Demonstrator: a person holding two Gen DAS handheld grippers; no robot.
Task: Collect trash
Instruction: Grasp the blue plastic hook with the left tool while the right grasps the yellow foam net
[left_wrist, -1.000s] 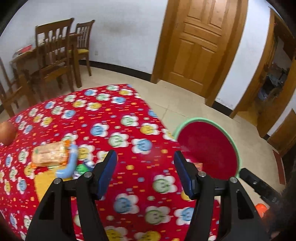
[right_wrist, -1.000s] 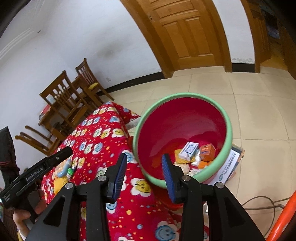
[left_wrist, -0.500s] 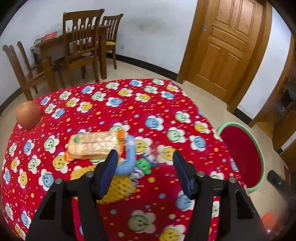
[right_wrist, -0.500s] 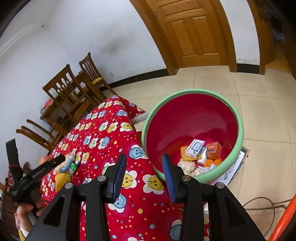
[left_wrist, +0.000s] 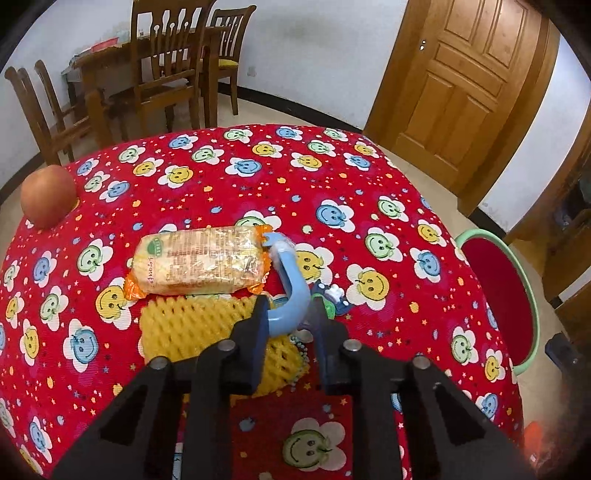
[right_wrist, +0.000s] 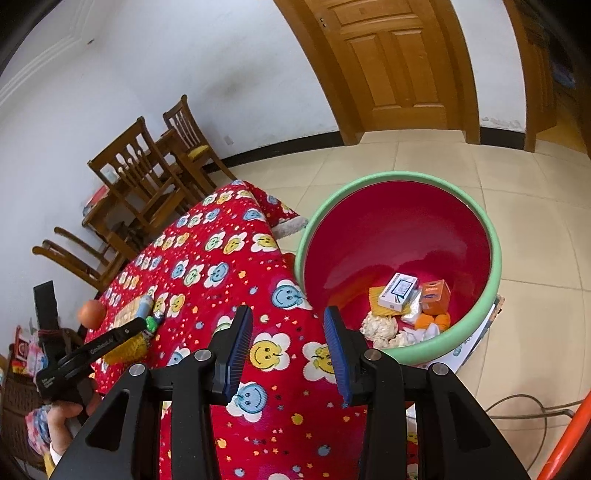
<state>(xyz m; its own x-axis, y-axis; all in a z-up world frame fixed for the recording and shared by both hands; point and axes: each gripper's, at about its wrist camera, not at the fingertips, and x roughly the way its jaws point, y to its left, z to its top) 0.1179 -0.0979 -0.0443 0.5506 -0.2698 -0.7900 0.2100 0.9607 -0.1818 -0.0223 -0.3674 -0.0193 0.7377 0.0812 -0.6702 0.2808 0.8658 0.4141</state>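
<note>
Slippage is the worry: the left gripper (left_wrist: 286, 317) has just been closing and now pinches the curved blue tube (left_wrist: 291, 295) on the table (left_wrist: 369, 192) — a smooth, round grip may twist loose before the bin (right_wrist: 491, 295). Right gripper (right_wrist: 288, 347) spread, empty.

White walls (left_wrist: 314, 48) are catching soft light, a dark skirting strip (right_wrist: 280, 147) running along their foot. A panelled wooden door (left_wrist: 465, 85) is standing shut. Pale floor tiles (right_wrist: 436, 155) are gleaming. Wooden chairs (left_wrist: 166, 70) are crowding a dining table (left_wrist: 99, 62) (things piled on it) by the wall.
</note>
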